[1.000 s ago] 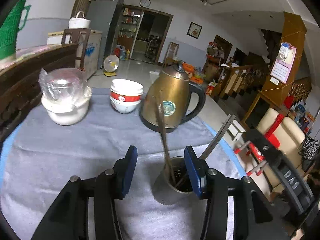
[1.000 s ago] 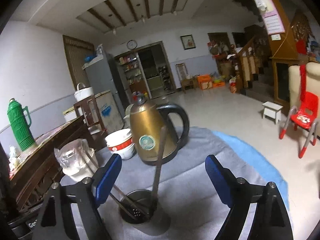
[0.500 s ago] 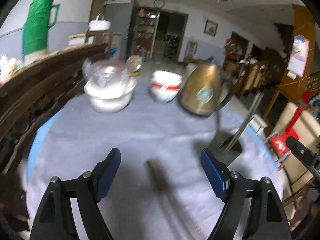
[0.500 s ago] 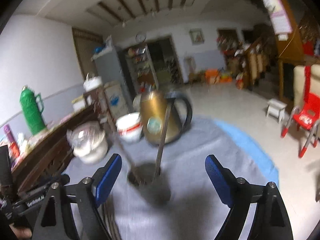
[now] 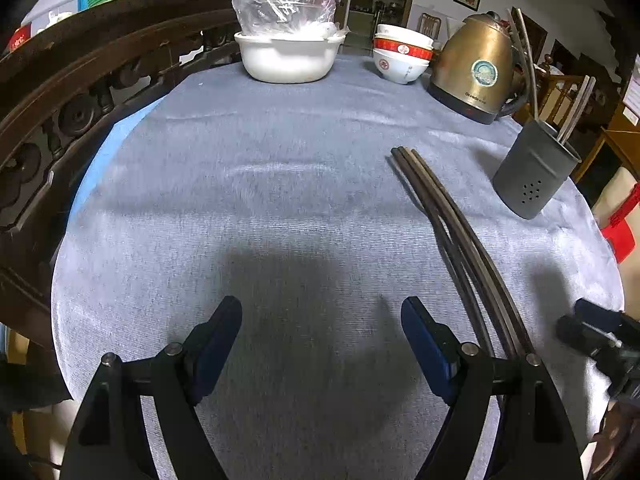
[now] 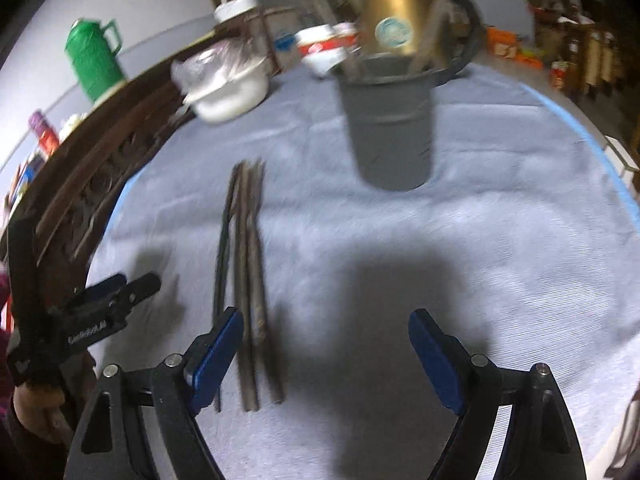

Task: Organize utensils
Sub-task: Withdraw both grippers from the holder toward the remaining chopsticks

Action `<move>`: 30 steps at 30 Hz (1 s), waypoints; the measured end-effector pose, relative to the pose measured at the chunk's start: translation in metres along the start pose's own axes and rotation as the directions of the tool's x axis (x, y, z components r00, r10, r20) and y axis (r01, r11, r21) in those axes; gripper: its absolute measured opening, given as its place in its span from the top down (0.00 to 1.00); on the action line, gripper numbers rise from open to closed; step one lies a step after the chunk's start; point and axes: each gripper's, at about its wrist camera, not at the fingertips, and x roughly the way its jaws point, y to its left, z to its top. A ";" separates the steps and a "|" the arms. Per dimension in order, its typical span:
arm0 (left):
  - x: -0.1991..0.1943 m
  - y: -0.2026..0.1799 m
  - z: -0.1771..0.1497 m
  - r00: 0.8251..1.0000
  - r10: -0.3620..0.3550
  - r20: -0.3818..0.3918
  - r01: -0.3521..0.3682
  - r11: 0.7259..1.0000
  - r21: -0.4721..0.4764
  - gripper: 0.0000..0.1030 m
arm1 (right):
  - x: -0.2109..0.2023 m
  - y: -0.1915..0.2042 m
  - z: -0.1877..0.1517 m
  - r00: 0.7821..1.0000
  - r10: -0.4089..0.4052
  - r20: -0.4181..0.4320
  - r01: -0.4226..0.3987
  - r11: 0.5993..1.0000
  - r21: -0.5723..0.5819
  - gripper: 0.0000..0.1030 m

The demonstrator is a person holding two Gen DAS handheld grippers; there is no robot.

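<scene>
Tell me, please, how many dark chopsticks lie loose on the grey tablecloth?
3, side by side in one bundle left of the grey metal utensil holder; another could hide beneath.

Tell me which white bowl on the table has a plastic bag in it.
The big white bowl near the wooden rail: a clear plastic bag sits in it. The stacked red-banded bowls beside the kettle hold none.

1. I saw the dark chopsticks [image 5: 448, 216] lying flat in a loose bundle on the grey-clothed counter [image 5: 280, 208], tips close together.
2. The grey utensil holder [image 5: 534, 174] stood upright near them, apart, with a few long utensils leaning inside.
</scene>
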 end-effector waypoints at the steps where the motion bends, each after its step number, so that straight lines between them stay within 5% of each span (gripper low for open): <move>1: -0.001 -0.001 0.000 1.000 0.001 0.003 -0.001 1.000 0.005 0.20 | 0.003 0.005 -0.002 1.000 0.005 -0.012 -0.005 1.000 -0.012 0.20; 11: -0.001 0.010 -0.001 1.000 0.010 -0.007 -0.011 0.999 -0.040 0.20 | 0.017 0.031 -0.012 0.999 0.022 -0.044 -0.023 0.999 -0.038 0.22; 18: -0.009 0.033 0.003 0.999 0.034 0.018 -0.032 0.995 -0.095 0.20 | 0.017 0.064 -0.019 0.956 0.278 -0.096 -0.280 0.960 -0.007 0.22; 24: -0.009 0.044 0.007 0.999 0.038 0.009 -0.036 0.989 -0.141 0.20 | 0.011 0.028 -0.012 0.980 0.196 -0.030 -0.192 0.976 0.106 0.22; 30: 0.002 0.002 0.015 0.999 -0.026 -0.024 0.025 0.999 -0.043 0.20 | 0.008 0.005 0.000 0.994 0.112 -0.002 -0.110 0.980 0.163 0.22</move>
